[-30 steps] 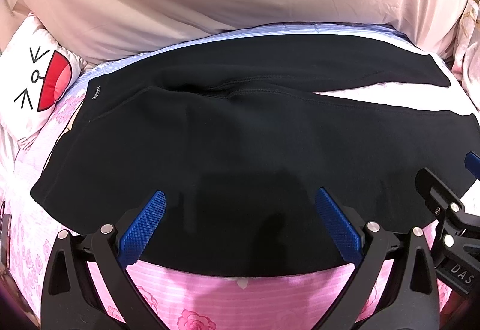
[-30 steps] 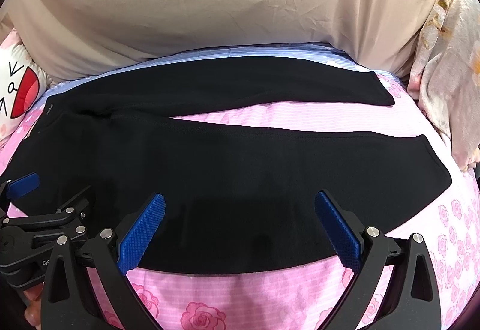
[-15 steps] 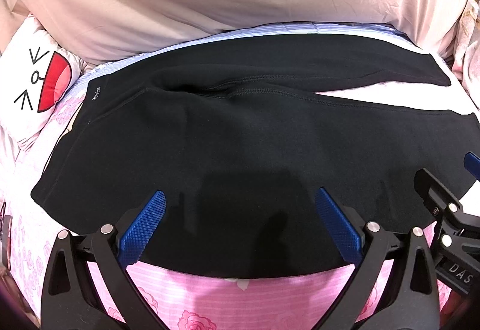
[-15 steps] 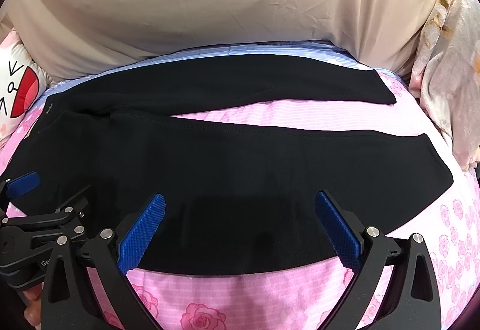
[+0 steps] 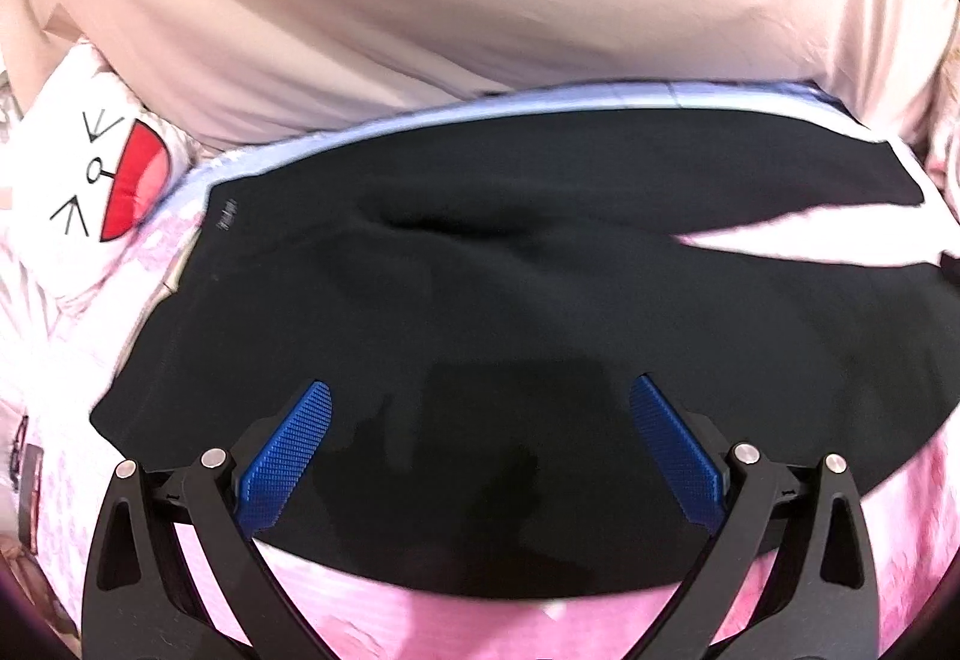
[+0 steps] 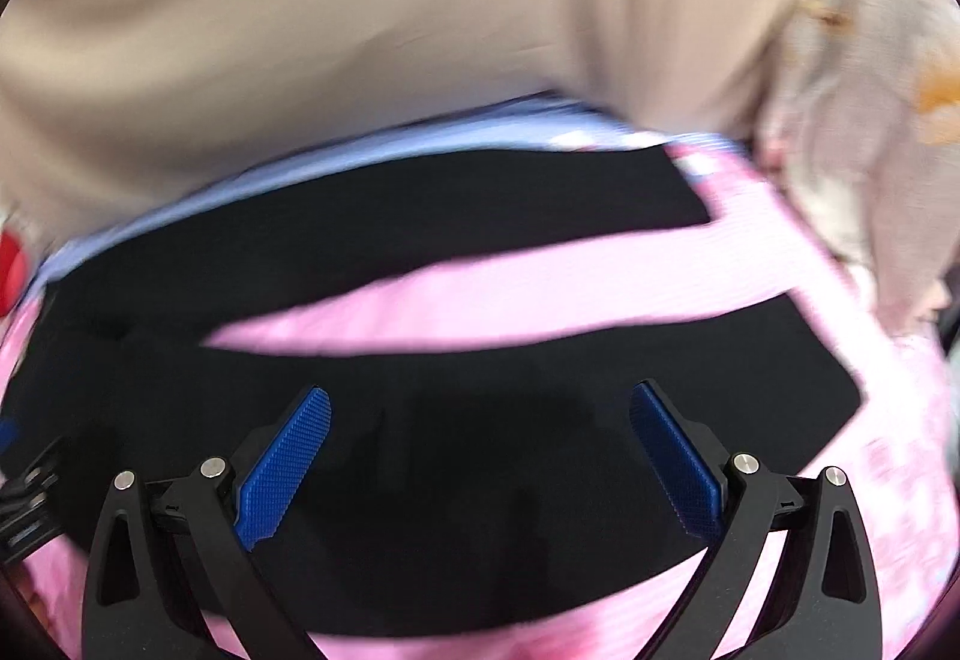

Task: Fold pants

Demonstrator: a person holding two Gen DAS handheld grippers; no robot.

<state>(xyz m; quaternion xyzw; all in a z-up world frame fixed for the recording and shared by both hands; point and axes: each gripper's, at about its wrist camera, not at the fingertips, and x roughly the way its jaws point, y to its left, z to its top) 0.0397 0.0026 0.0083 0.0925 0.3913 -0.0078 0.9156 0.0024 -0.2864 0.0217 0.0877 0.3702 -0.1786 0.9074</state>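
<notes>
Centrally, black pants (image 5: 540, 300) lie spread flat on a bed covered by a pink floral sheet (image 5: 492, 624), with the waistband toward the left and the two legs running to the right. In the right wrist view the pants (image 6: 480, 450) show a wedge of pink sheet (image 6: 540, 294) between the far leg and the near leg; both leg ends are cut square. Left gripper (image 5: 480, 432): jaws spread wide, blue pads (image 5: 288, 456) above the near edge of the seat region, holding nothing; contact with the cloth cannot be told. Right gripper (image 6: 480, 438): jaws likewise spread wide, blue pads (image 6: 675, 456) above the near leg, empty. Part of the left gripper (image 6: 27, 504) appears at the left margin of the right wrist view. A white cushion with a red cartoon mouth (image 5: 90, 180) sits beside the waistband at the left. A beige cloth backdrop (image 5: 480, 0) rises behind the bed, and a pale blue striped band (image 5: 540, 102) borders the far edge of the sheet. Both views are motion-blurred.
</notes>
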